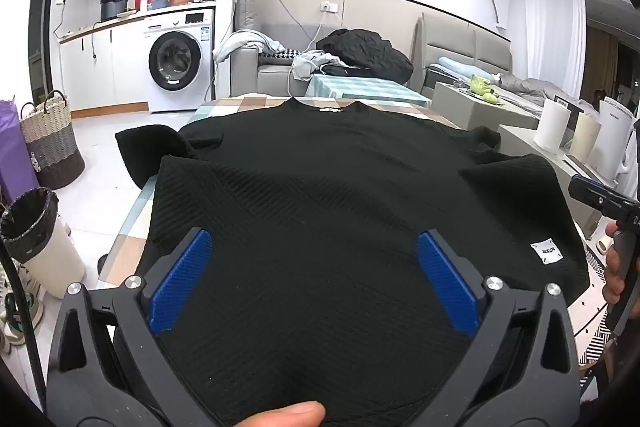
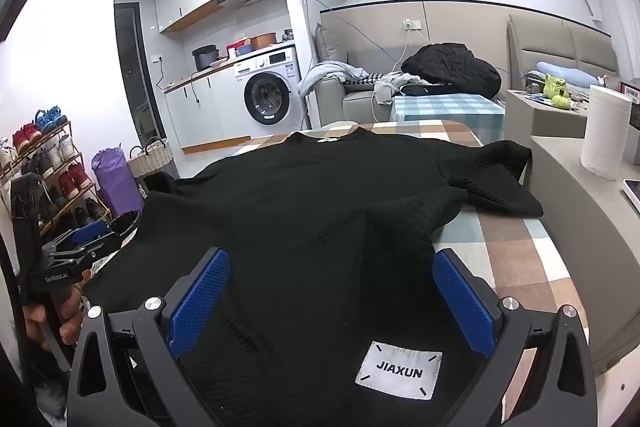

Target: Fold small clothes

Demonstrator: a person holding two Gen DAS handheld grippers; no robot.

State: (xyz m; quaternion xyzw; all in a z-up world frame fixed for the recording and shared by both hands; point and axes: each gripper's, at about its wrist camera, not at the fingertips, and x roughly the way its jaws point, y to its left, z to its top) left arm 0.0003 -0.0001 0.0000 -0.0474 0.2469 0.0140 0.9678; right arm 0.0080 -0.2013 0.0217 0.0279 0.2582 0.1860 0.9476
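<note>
A black ribbed short-sleeved top (image 1: 320, 187) lies spread on a checked tablecloth (image 1: 240, 105), collar at the far end, hem towards me. It also shows in the right wrist view (image 2: 320, 195), with a white "JIAXUN" label (image 2: 399, 373) near the hem. My left gripper (image 1: 314, 259) is open, its blue pads (image 1: 180, 283) wide apart over the hem's left part. My right gripper (image 2: 331, 281) is open over the hem's right part by the label. Each gripper shows at the edge of the other's view (image 1: 600, 203) (image 2: 76, 247). The left sleeve (image 1: 152, 151) hangs off the table edge.
A waste bin (image 1: 36, 235) and woven basket (image 1: 48, 143) stand on the floor at the left. A shoe rack (image 2: 48, 167) is further left. A paper roll (image 2: 606, 131) and low cabinets (image 2: 580, 207) stand at the right. A sofa with clothes (image 1: 352, 55) lies beyond the table.
</note>
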